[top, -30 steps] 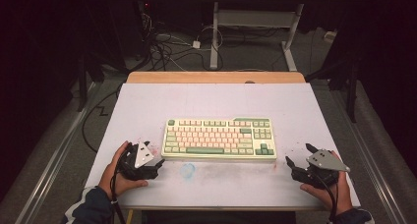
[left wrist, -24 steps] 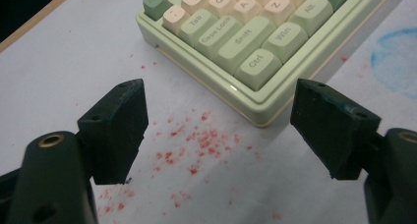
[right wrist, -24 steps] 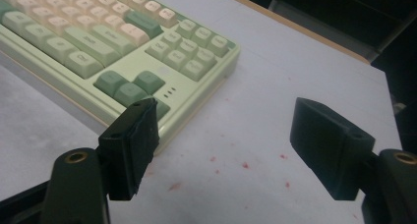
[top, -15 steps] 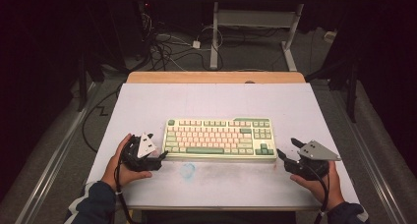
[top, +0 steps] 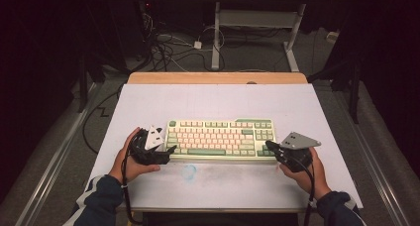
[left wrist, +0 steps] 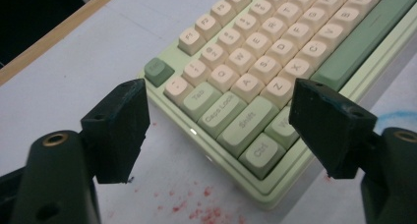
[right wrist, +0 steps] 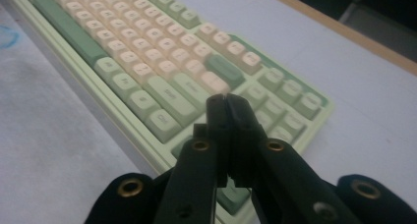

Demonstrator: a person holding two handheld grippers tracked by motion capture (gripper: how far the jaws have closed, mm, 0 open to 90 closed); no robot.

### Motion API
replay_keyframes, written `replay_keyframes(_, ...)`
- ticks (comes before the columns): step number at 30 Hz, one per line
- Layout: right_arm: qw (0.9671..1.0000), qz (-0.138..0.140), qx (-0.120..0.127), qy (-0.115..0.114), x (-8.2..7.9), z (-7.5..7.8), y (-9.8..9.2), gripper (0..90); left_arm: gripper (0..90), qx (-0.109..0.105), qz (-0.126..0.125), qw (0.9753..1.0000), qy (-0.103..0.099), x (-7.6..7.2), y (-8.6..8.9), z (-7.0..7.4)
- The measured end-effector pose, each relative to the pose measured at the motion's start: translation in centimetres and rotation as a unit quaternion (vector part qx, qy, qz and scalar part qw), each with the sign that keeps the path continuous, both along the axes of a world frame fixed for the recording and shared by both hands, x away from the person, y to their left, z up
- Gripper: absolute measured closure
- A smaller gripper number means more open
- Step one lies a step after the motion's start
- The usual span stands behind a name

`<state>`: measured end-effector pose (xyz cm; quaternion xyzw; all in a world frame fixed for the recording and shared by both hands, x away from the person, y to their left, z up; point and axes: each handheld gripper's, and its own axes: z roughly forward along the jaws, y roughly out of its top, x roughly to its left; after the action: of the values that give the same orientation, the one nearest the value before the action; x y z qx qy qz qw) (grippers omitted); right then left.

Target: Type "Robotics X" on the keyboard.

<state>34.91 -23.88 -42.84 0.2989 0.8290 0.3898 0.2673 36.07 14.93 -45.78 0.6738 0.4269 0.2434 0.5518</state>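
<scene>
Keyboard, pale green plastic with cream and green keycaps [top: 220,138], lies flat near the front edge of a white tabletop [top: 218,99], centred between its left and right edges, long side parallel to the front edge. A faint blue smudge and reddish specks mark the surface in front of it.

At the keyboard's left end, the left gripper [top: 168,149] sits low, held in a person's hand. Its black jaws are spread wide with nothing between them; in the left gripper view they frame the front-left corner, around the Ctrl and Shift keys [left wrist: 246,128].

At the right end, the right gripper [top: 269,145] reaches the front-right corner. Its jaws are pressed together, empty, with their tips over the keys there in the right gripper view [right wrist: 227,106].

Both tools appear to be closing in on opposite ends, likely the approach before gripping or shifting the keyboard. Next, the left jaws would need to settle around the case edge and close, while the right jaws would have to part first or simply push.
</scene>
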Motion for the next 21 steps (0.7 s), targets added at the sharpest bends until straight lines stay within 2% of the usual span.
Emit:
replay_keyframes(3, 0.9998, 0.015, -0.009, 0.009, 0.6, -0.1, 1.2, 90.0, 22.3, -0.016, -0.007, 0.9998, 0.004, 0.3, -0.4, 0.5)
replay_keyframes(9, 0.9984, 0.042, -0.029, 0.022, 1.5, -0.7, 3.9, 90.0, 21.7, -0.021, -0.007, 0.9997, 0.009, 0.8, -0.8, 0.7)
replay_keyframes(14, 0.9974, 0.046, -0.045, 0.032, 2.2, -1.2, 4.8, 90.0, 22.5, -0.015, -0.011, 0.9998, 0.012, 1.0, -1.2, 0.6)
replay_keyframes(21, 0.9968, 0.037, -0.056, 0.045, 2.9, -2.1, 5.1, 90.0, 30.0, -0.009, -0.013, 0.9998, 0.013, 1.0, -1.5, 0.6)
